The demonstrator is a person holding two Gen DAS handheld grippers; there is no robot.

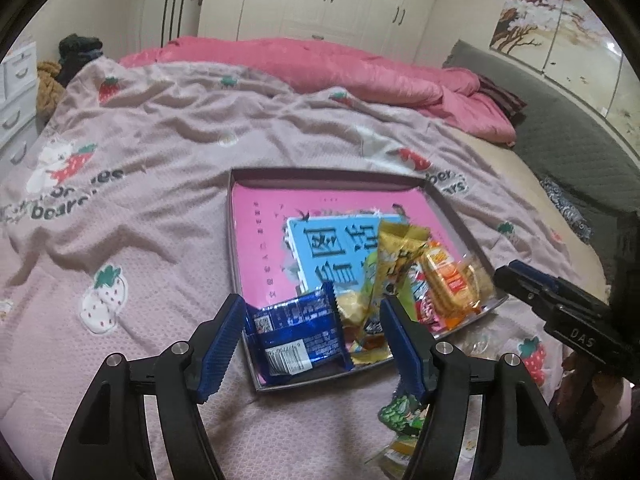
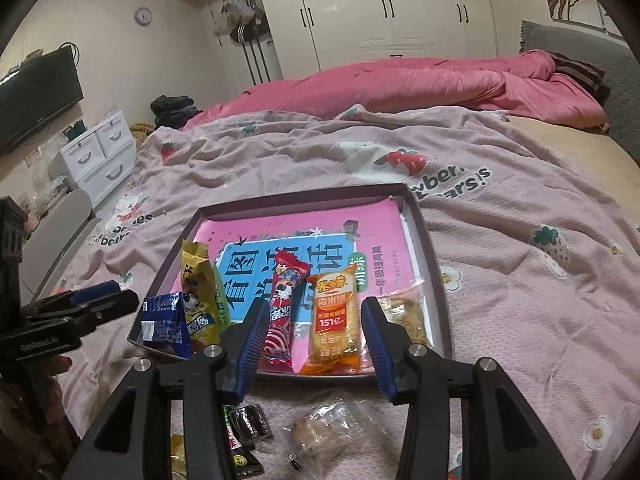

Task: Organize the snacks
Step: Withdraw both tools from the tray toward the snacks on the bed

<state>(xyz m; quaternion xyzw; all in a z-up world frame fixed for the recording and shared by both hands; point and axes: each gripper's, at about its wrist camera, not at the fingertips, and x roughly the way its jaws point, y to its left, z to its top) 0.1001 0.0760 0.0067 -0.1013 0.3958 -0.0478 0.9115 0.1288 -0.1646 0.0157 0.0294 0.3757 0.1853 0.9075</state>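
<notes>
Shallow tray (image 2: 434, 276) holding blue packet (image 2: 166, 326), yellow packet (image 2: 200, 288), orange cracker pack (image 2: 334, 320), both grippers' jaws wide, empty

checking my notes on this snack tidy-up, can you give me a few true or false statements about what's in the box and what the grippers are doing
1. The blue snack packet lies in the box. True.
2. The left gripper is clamped shut on the blue packet. False: it is open, its fingers standing apart either side of the packet.
3. The orange rice cracker pack lies beside the red snack stick in the box. True.
4. Every snack is already in the box. False: a clear-wrapped pastry and a small black packet lie on the bedspread in front of it.
5. The right gripper holds the orange pack. False: it is open and holds nothing.
</notes>
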